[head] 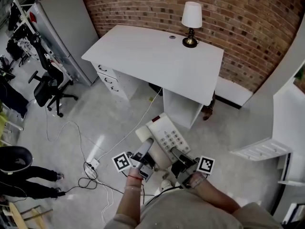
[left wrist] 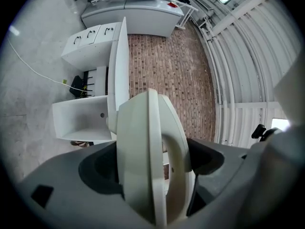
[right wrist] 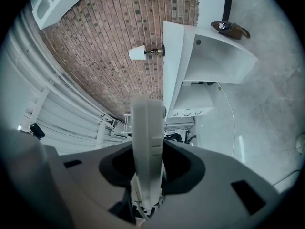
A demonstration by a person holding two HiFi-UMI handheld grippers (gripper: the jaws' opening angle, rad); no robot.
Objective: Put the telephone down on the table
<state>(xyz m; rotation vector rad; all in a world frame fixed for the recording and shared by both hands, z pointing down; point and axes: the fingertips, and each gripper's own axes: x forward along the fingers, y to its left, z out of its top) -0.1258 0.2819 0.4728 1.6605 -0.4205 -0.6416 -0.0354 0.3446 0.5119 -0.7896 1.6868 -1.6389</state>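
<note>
Telephone within fingers: left gripper, right gripper.

In the head view, your left gripper and right gripper covered the near end of the telephone, and your arms ran off the bottom edge. A bystander was cut off by the left edge, showing only legs and a dark rounded shape. The small dark spot on the table beside the lamp was too small to identify, as was the brown object half hidden beneath it.
</note>
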